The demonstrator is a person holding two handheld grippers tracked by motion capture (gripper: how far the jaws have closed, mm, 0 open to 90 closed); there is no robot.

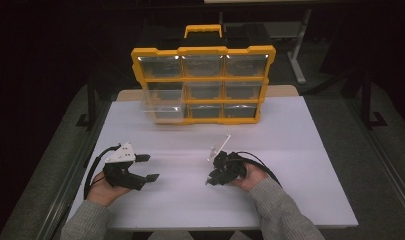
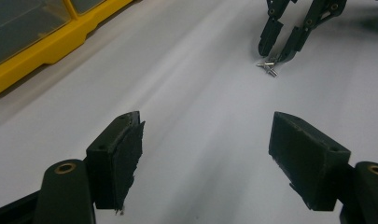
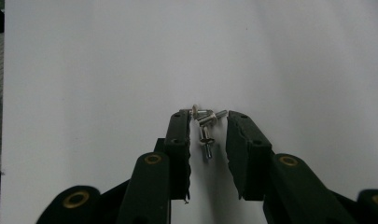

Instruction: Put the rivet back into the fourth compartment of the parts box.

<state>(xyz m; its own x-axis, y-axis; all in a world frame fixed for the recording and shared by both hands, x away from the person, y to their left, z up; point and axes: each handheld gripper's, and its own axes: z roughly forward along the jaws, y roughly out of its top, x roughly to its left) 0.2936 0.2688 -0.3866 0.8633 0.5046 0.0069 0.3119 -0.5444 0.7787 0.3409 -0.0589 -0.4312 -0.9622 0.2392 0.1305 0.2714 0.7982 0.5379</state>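
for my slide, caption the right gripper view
Right gripper straddling small silver metal rivets on the white table.

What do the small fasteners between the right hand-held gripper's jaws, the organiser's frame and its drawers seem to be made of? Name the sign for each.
Small fasteners: probably bare metal, silvery with bright glints; screws or rivets, too small to tell.
Organiser frame: likely moulded plastic, solid yellow with a smooth, faintly glossy surface.
Drawers: seemingly clear plastic, see-through fronts that catch reflections.
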